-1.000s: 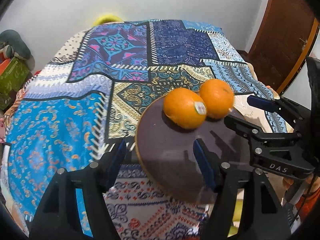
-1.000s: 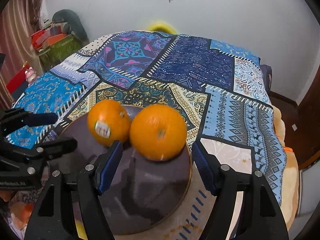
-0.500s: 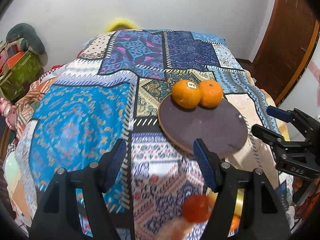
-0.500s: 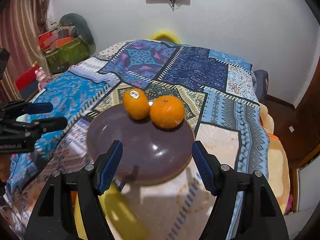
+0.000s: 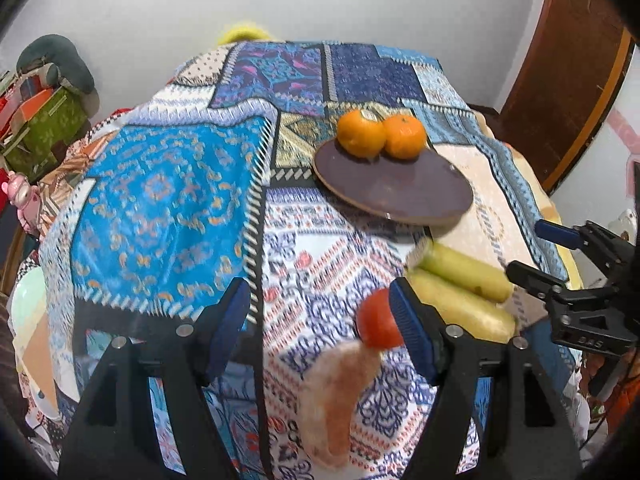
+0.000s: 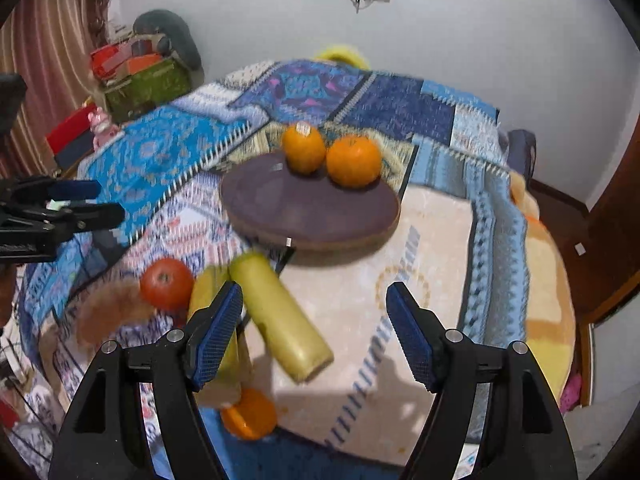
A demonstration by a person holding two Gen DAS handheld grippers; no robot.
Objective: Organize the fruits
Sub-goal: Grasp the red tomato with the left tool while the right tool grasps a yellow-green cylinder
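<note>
Two oranges [image 5: 362, 133] [image 5: 405, 136] sit side by side at the far edge of a round dark plate [image 5: 400, 192]; the oranges [image 6: 304, 148] [image 6: 354, 161] and the plate [image 6: 304, 212] also show in the right wrist view. In front of the plate lie two yellow-green bananas [image 5: 464, 272] [image 6: 280, 320], a red tomato [image 5: 376, 326] [image 6: 167, 283], a pale orange-brown fruit [image 5: 334, 396] and another orange [image 6: 250, 414]. My left gripper [image 5: 320, 324] is open and empty above the cloth. My right gripper [image 6: 314, 330] is open and empty over the near bananas.
A patchwork cloth [image 5: 168, 200] covers the table. Boxes and a green bag [image 6: 140, 80] stand at the far left. A brown door [image 5: 568, 80] is at the right. A white wall lies behind.
Both grippers have pulled back and up from the plate. The oranges now look smaller and farther off, and the bananas, tomato and other fruit have come into view.
</note>
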